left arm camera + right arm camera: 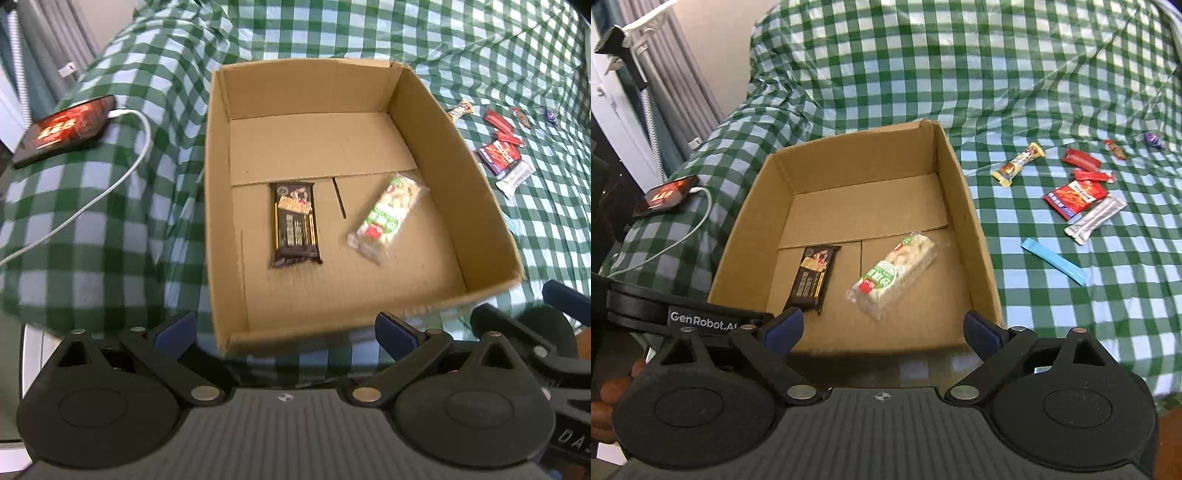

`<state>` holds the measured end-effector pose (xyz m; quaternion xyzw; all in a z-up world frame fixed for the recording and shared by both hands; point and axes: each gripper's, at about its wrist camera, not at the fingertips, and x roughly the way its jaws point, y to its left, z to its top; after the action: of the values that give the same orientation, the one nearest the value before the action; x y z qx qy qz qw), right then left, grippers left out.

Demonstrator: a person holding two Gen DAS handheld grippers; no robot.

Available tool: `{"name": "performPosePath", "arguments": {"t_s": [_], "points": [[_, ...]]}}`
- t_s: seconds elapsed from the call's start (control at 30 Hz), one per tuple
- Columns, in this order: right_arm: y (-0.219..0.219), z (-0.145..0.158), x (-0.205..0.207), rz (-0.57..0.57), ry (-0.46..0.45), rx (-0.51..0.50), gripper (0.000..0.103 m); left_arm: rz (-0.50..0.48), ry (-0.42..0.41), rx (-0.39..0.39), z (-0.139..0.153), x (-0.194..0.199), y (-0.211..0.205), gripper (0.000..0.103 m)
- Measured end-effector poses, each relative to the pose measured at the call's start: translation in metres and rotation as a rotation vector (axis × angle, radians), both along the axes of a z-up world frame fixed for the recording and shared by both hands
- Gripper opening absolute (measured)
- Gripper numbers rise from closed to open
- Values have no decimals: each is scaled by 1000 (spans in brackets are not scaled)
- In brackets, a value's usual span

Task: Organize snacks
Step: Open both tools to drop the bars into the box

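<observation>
Snacks in crinkly wrappers, dark bar [294, 223] and pale pack [386, 218], lie in corrugated cardboard box [458, 162].

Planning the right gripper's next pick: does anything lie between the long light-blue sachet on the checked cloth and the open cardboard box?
Nothing visible does. The light-blue sachet lies alone on bare checked cloth just right of the cardboard box; only the box's own right wall stands between.

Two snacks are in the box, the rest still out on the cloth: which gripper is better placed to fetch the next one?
Right, probably. The loose snacks lie right of the cardboard box, on the right gripper's side. Both grippers are open and empty.
</observation>
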<state>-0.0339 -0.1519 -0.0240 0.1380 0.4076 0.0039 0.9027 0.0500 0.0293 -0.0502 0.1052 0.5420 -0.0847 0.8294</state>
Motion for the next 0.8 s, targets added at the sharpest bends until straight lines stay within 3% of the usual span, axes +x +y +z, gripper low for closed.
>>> {"name": "performPosePath", "arguments": {"t_s": [0.33,0.8], "points": [[10,35,-59,7,-117,-26,97,2,-71,1,28,-62,9,103],[17,58,-98,24,-200,-36,99,-7,-147,-16,53,-102,10,103]]}}
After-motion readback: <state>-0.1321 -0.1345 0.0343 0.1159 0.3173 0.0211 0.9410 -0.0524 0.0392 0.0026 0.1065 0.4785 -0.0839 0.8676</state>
